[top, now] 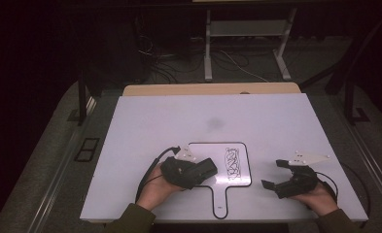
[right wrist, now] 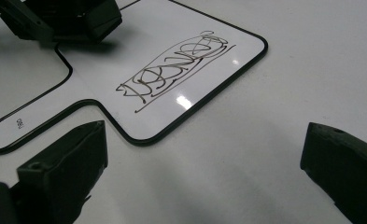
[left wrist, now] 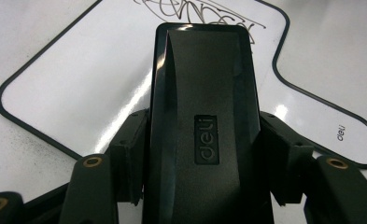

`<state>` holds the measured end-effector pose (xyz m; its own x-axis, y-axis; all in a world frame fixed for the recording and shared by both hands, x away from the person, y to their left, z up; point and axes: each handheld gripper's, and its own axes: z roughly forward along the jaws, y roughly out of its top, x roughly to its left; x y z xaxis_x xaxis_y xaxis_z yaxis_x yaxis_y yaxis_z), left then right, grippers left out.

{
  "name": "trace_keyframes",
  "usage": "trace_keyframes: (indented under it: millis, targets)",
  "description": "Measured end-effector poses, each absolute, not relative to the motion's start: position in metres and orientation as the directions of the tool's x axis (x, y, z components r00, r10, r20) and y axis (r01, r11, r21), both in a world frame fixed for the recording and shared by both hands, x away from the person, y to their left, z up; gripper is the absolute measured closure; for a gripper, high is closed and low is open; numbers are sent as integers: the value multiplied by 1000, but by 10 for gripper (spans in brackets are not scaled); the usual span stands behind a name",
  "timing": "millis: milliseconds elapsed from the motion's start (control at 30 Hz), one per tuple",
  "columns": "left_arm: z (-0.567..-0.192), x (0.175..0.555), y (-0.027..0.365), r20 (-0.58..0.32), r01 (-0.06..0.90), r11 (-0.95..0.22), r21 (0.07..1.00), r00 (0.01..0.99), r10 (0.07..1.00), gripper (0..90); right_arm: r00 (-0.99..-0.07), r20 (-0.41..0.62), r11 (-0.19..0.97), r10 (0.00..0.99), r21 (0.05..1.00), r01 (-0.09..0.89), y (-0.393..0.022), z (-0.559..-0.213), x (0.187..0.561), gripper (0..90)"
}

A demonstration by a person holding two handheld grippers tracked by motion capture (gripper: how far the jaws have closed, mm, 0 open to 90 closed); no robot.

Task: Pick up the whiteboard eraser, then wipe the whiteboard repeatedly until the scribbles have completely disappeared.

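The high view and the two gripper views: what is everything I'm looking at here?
Paddle-shaped whiteboard with black rim: one, white, on the table near the person.
Scribble: one, black, on the whiteboard's right part.
Black plastic eraser block: one, clamped in the left gripper above the whiteboard.
White table top: one, centre.
Metal-legged bench: one, grey, beyond the table.
Left gripper: black, shut on the eraser.
Right gripper: black, open, right of the whiteboard.

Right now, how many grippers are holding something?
1. The left gripper, over the small whiteboard, is clamped on the black eraser. The right gripper, right of the board, stands open and empty.
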<state>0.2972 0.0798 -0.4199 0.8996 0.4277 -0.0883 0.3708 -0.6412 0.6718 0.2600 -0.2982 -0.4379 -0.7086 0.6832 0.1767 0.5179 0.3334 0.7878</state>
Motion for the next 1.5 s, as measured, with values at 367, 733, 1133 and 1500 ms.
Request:
trace_keyframes:
  millis: [367,733,1133,1500]
  targets:
    - [-410,303,80,-106,371,-614,696,900,423,393,-711,175,336,681,788,516,-299,-438,260,0]
    - [-408,314,74,-115,365,-619,696,907,405,392,-706,178,330,686,788,519,-300,-438,260,0]
    - [-401,328,60,-106,341,-608,717,915,388,393,-704,180,326,687,790,519,-301,-438,260,0]
    - [-399,345,44,-115,343,-617,708,919,378,393,-703,184,322,687,790,522,-301,-438,260,0]
